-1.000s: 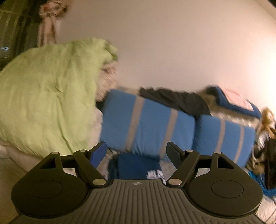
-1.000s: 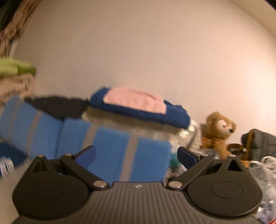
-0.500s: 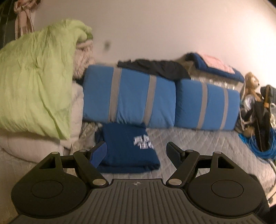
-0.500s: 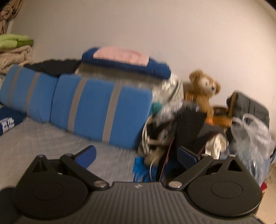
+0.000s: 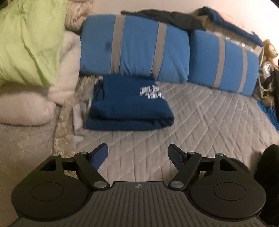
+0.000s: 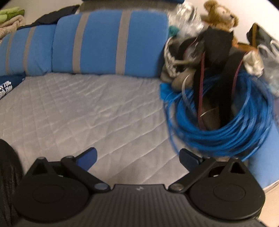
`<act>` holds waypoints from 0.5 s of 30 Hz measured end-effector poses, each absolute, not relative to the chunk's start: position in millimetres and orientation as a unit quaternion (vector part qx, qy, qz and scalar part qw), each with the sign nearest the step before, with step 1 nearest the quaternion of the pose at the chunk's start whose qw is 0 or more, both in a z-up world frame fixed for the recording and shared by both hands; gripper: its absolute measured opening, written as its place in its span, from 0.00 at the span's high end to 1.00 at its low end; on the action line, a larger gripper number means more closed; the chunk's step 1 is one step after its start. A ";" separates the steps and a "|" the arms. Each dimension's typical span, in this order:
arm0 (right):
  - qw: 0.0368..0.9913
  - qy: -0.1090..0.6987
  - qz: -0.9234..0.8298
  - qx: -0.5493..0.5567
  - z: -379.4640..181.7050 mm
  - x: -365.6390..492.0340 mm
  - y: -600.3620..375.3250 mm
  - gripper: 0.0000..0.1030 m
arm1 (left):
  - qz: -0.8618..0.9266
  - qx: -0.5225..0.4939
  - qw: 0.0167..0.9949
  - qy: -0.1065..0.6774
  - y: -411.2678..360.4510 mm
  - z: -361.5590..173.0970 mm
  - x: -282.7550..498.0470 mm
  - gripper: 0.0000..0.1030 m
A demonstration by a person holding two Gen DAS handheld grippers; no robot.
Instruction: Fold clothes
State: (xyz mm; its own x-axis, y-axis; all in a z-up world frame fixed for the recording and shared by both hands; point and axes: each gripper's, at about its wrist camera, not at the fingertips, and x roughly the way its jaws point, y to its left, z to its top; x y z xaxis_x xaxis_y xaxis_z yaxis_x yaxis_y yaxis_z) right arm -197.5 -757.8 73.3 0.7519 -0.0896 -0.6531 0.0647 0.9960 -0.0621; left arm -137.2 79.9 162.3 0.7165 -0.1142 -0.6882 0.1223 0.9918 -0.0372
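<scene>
My left gripper (image 5: 137,156) stands wide with nothing between its jaws, only the grey quilted bed cover (image 5: 200,122) under it. The folded navy shirt (image 5: 129,104) lies on the bed at 12 o'clock from that gripper, well apart from it, its white print turned up toward 1 o'clock and its far edge touching the first of 2 blue pillows with grey stripes (image 5: 136,50). A grey cloth (image 5: 78,113) pokes out from under the shirt at 9 o'clock of it, and a lime-green duvet (image 5: 29,40) heaps up at 10 o'clock over pale bedding (image 5: 26,108). A dark garment (image 5: 167,17) is draped along the top of the pillows. My right gripper (image 6: 137,158) is also wide and holds nothing, over bare quilt (image 6: 87,113); from its view the shirt (image 6: 8,83) shows only as a corner at 9 o'clock. A coil of blue cable (image 6: 226,125) lies at 2 o'clock, just beside the right finger, with black straps (image 6: 225,73) across it and a teddy bear (image 6: 219,14) behind at 1 o'clock
</scene>
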 end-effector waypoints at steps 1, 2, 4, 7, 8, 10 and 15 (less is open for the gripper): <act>0.935 0.352 -0.039 -0.015 65.9 -193.9 -755.0 0.00 | -0.062 0.005 0.925 0.374 78.5 156.7 -134.8 0.26; 0.935 0.352 -0.042 -0.014 60.7 -190.7 -752.4 0.00 | -0.060 0.004 0.925 0.376 77.2 151.3 -131.9 0.26; 0.934 0.354 -0.046 -0.012 50.2 -184.2 -747.2 0.00 | -0.052 0.003 0.923 0.382 74.9 140.4 -125.6 0.26; 0.932 0.357 -0.054 -0.019 34.3 -178.1 -741.5 0.00 | -0.040 0.002 0.921 0.388 72.4 123.0 -117.4 0.26; 0.931 0.359 -0.058 -0.023 28.6 -176.7 -740.1 0.00 | -0.036 0.003 0.920 0.390 72.0 115.9 -115.8 0.26; 0.926 0.371 -0.059 -0.027 11.4 -178.1 -738.0 0.00 | -0.028 0.004 0.918 0.395 70.2 101.2 -113.3 0.26; 0.938 0.336 -0.077 0.036 -23.2 -199.7 -741.8 0.00 | -0.022 -0.004 0.913 0.407 67.4 67.3 -106.1 0.26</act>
State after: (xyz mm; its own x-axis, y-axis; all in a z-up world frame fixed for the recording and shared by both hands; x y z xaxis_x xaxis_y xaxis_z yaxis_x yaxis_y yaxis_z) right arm -199.7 -741.8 -23.2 0.7630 -0.1202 -0.6352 0.1687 0.9855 0.0161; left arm -106.1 67.4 67.3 0.6684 -0.0438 -0.7425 0.0379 0.9990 -0.0248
